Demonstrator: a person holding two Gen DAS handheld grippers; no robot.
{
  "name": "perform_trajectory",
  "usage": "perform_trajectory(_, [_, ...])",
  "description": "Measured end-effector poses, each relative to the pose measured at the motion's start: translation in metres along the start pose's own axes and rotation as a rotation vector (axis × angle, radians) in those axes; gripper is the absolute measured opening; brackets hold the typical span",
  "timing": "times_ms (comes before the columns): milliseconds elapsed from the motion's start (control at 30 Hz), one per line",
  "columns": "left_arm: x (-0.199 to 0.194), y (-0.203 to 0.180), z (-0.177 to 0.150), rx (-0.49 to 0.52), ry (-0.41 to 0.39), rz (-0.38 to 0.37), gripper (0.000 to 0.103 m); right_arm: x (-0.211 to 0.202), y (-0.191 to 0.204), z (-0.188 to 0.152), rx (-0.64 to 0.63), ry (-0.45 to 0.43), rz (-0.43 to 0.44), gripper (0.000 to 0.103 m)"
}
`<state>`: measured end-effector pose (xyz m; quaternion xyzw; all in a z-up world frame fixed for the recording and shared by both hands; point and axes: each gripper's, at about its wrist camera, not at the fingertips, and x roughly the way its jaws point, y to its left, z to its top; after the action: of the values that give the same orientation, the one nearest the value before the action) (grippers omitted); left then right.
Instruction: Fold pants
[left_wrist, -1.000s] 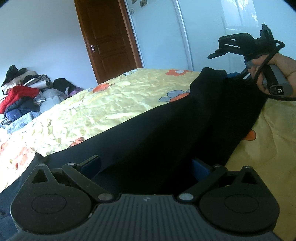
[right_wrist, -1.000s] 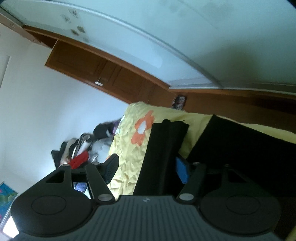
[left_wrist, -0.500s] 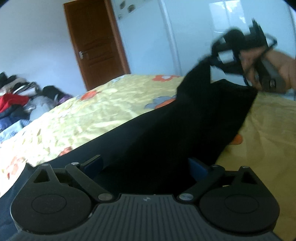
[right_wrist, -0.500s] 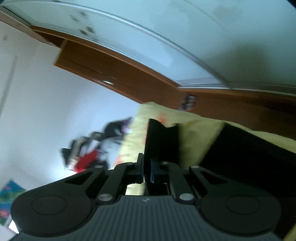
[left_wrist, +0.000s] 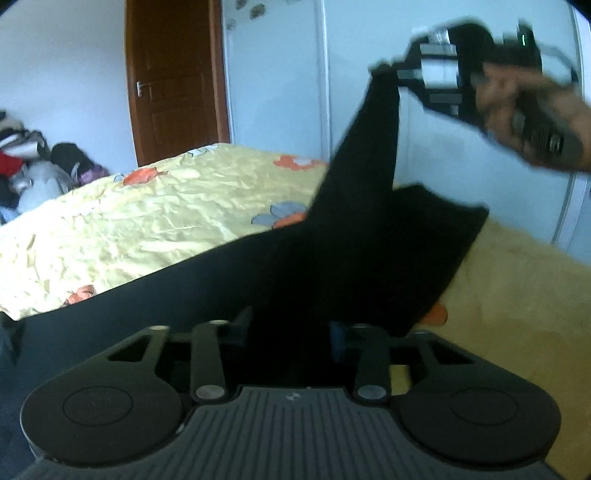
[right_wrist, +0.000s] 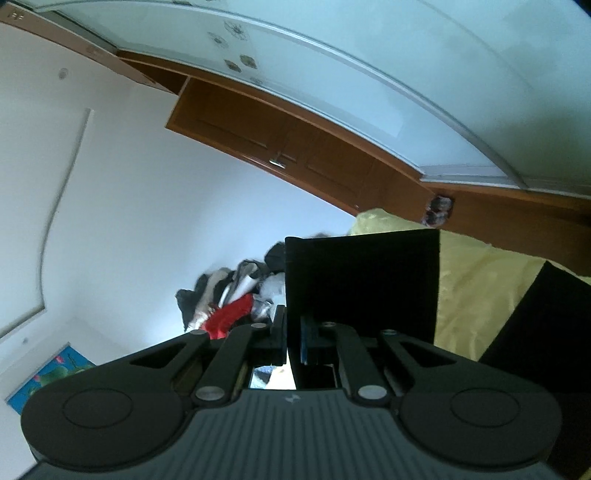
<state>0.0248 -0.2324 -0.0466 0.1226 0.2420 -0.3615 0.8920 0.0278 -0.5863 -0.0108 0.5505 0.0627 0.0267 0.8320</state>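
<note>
On the far left of the left wrist view we saw a heap of clothes (left_wrist: 33, 158) piled against the wall, a red piece among them, and beyond it a brown wooden door (left_wrist: 173, 77) with a metal handle. Next came the bed's yellow flowered sheet (left_wrist: 147, 218), wrinkled and bare on that side. The black pants (left_wrist: 332, 258) lay across the sheet from the lower left and ran up toward the right – they were partly on the bed and partly lifted off it. Our left gripper (left_wrist: 295, 328) sat low in the middle with its jaws closing, dark cloth of the pants between them; whether the pads already pressed on the cloth we could not tell, since black fabric hid the fingertips. Further right one corner of the pants rose well above the bed, pinched at its tip by the right gripper (left_wrist: 388, 72), which a hand (left_wrist: 517, 110) held up in front of the white wardrobe (left_wrist: 280, 92). All of that part was blurred

From the right wrist view the same grip showed clearly – the two fingers (right_wrist: 304, 343) were clamped together on a thin edge of the pants (right_wrist: 362, 284), and the cloth stood out past them as a flat dark panel
</note>
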Motion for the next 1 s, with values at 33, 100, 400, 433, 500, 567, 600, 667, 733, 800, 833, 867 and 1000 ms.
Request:
perform_trajectory(33, [-0.003,0.005,0.003,-0.027,-0.005,-0.008,0.023,0.004,-0.001,0.001,0.006,0.009,-0.009,0.006])
perform_trajectory(100, [-0.009,0.013,0.009,-0.067,-0.028,-0.013,0.019,0.012,0.000,0.003,0.020,0.015,-0.020,0.006])
perform_trajectory(400, [-0.040,0.020,0.022,-0.037,-0.082,-0.013,0.019,-0.051,-0.012,-0.007,-0.068,-0.098,-0.060,0.006])
perform_trajectory(433, [-0.033,0.015,0.014,-0.022,-0.035,-0.036,0.019,-0.060,-0.031,-0.011,-0.039,-0.090,-0.141,0.006])
perform_trajectory(500, [-0.023,0.006,-0.001,0.002,0.025,-0.058,0.019,-0.075,-0.069,-0.019,0.050,-0.078,-0.249,0.007])
perform_trajectory(567, [-0.019,0.001,-0.009,0.000,0.054,-0.077,0.019,-0.089,-0.095,-0.027,0.111,-0.085,-0.298,0.007])
perform_trajectory(600, [-0.018,-0.001,-0.010,0.000,0.055,-0.083,0.019,-0.095,-0.100,-0.030,0.117,-0.090,-0.311,0.007])
perform_trajectory(667, [-0.020,-0.003,-0.006,0.019,0.048,-0.089,0.019,-0.102,-0.105,-0.034,0.113,-0.096,-0.328,0.007])
perform_trajectory(733, [-0.022,-0.005,-0.005,0.036,0.042,-0.095,0.019,-0.106,-0.105,-0.035,0.106,-0.105,-0.344,0.007])
perform_trajectory(800, [-0.027,-0.008,-0.009,0.044,0.049,-0.105,0.019,-0.109,-0.099,-0.034,0.072,-0.116,-0.369,0.007])
perform_trajectory(833, [-0.027,-0.008,-0.012,0.046,0.055,-0.113,0.019,-0.109,-0.095,-0.033,0.052,-0.118,-0.381,0.007])
perform_trajectory(867, [-0.028,-0.008,-0.014,0.050,0.059,-0.117,0.019,-0.109,-0.091,-0.031,0.036,-0.118,-0.395,0.007])
perform_trajectory(1000, [-0.028,-0.007,-0.020,0.051,0.062,-0.136,0.019,-0.110,-0.061,-0.033,-0.173,-0.160,-0.582,0.008])
